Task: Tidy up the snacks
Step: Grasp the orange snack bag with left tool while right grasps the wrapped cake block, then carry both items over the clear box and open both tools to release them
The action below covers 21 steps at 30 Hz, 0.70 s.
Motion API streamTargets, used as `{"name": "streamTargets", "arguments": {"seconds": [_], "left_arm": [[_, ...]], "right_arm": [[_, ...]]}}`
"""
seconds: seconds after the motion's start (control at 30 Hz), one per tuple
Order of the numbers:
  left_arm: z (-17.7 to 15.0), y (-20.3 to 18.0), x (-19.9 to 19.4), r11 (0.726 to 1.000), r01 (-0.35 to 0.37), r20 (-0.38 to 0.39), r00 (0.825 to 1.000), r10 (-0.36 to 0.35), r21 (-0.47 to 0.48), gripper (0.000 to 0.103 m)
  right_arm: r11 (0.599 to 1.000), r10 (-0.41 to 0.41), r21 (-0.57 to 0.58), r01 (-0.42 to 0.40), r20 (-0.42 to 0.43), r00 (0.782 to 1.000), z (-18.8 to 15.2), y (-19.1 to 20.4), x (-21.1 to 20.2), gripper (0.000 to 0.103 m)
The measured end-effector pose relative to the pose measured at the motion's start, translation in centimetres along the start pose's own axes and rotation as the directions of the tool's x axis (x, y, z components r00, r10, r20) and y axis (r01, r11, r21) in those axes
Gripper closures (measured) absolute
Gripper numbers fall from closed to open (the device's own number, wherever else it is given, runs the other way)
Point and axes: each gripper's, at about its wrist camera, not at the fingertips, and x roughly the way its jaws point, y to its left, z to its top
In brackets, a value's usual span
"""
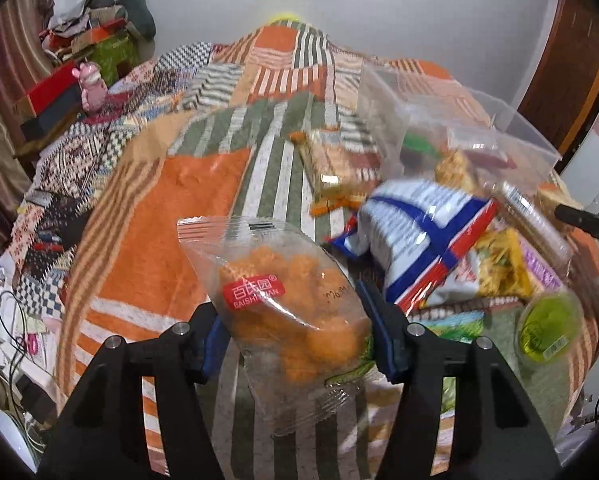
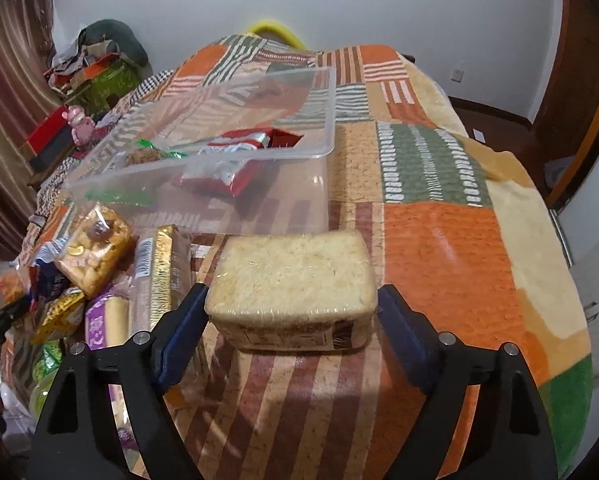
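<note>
While jaws pinch, crinkly clear snack bag (image 1: 283, 300) bulges.

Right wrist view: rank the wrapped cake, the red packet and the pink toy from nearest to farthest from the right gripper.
1. Wrapped cake, between the right gripper's fingers.
2. Red packet, ahead, inside the clear bin.
3. Pink toy, far left, beyond the bed's edge.
</note>
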Motion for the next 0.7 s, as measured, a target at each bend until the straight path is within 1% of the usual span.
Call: {"name": "streamTargets", "arguments": {"seconds": [0.13,0.17,0.3,0.37,0.5,0.7], "left_arm": [[1.7,-0.3,-1.3,1.000,0.003,0.047,0.999,-0.003,0.006,0.044],[2.1,-0.5,-1.5,1.000,0.005,0.057,0.998,-0.006,0.008,0.044],[3.9,-1.6,-2.8,0.999,0.026,0.111,0.993,-0.028,0.027,0.044],[4.6,-2.3,-3.2,0.999,0.036,0.130,0.991,-0.041,0.037,0.044],[6.5,-4.1,-4.0,0.995,0.061,0.169,0.983,-0.073,0.076,0.044],[9.2,-7.5,-4.6,0.985,0.099,0.214,0.968,-0.128,0.142,0.044]], "right_arm": [[1.000,0.003,0.006,-0.003,0.040,0.999,0.1,-0.3,-1.8,0.022],[1.000,0.006,0.008,-0.006,0.048,0.999,0.1,-0.3,-2.1,0.024],[1.000,0.013,0.006,-0.014,0.071,0.997,0.4,-0.3,-2.9,0.025],[1.000,0.010,0.001,-0.010,0.086,0.996,0.6,-0.2,-3.3,0.025],[0.999,0.032,0.001,-0.032,0.119,0.992,1.5,-0.1,-4.2,0.025],[0.999,0.047,-0.011,-0.046,0.206,0.977,3.7,0.3,-6.1,0.025]]}}
